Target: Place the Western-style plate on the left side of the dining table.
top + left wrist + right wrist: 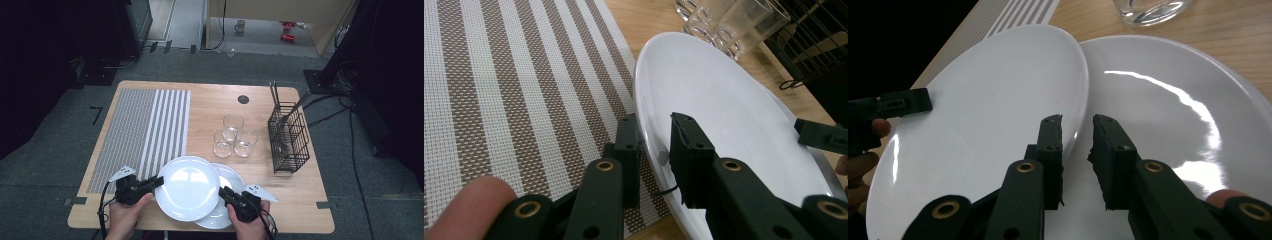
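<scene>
While I held both tools at the table's near edge, my left gripper (654, 145) pinched the rim of the top plate (187, 187) with narrow jaws, and my right gripper (1077, 145) clamped its opposite rim, above the bottom plate (1168, 110). Beyond stood 3 glasses (233, 136) and a wire basket (288, 140); a striped mat (145, 130) lay left.

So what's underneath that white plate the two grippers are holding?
A second white plate lies under the top plate, sticking out at its right. Its left part is covered, and the wooden table below is hidden.
</scene>
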